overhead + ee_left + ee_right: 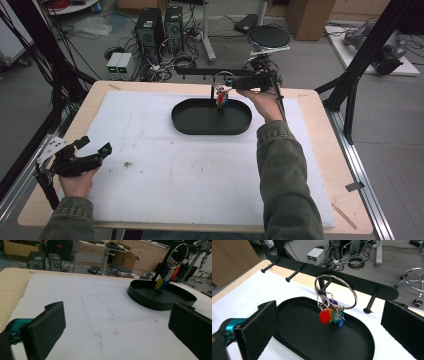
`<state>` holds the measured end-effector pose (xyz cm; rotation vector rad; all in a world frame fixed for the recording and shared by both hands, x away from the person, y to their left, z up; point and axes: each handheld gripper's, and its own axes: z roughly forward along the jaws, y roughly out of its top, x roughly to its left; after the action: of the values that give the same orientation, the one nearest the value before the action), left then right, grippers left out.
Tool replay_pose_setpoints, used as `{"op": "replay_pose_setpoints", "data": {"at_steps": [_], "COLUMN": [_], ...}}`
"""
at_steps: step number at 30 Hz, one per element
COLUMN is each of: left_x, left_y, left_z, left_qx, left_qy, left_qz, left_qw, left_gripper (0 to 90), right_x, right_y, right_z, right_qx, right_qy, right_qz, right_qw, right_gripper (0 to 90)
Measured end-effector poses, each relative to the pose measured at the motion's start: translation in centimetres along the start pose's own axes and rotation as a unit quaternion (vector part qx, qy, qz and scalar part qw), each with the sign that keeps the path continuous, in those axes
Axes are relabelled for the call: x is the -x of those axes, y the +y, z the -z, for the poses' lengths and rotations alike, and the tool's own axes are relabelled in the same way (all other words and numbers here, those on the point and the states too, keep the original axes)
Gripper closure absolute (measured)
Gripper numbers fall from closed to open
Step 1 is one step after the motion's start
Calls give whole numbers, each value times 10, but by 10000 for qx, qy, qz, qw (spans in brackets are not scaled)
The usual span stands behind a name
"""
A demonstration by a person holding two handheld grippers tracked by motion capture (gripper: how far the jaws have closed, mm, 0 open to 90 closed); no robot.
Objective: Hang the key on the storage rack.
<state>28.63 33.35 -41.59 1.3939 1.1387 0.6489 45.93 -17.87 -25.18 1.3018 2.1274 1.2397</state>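
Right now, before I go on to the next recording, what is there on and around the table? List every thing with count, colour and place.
key ring: one, silver with coloured tags, hanging on a peg over the tray
peg rack: one, black, four pegs, far table edge
tray: one, black, oval, far middle of the mat
mat: one, white, covering the table
table: one, light wood
stool: one, black seat, floor behind table
computer towers: two, black, floor behind table
left gripper: black, near left corner, open, nothing between its fingers
right gripper: black, by the key ring, open
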Motion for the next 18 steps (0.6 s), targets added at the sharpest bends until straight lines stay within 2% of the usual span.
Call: {"op": "replay_pose_setpoints", "data": {"at_steps": [8, 18], "left_x": [0, 0], "left_y": [0, 0], "left_z": [0, 0], "left_qx": [-9, -5], "left_qy": [4, 0], "left_qz": [5, 6], "left_qw": [10000, 10000], "left_gripper": [17, 17], "right_x": [-5, -3], "right_y": [-2, -28], "right_z": [15, 25], "right_qx": [26, 47], "right_qy": [-1, 17], "right_qz": [103, 122], "right_qw": [9999, 9999], "right_gripper": [5, 5]}}
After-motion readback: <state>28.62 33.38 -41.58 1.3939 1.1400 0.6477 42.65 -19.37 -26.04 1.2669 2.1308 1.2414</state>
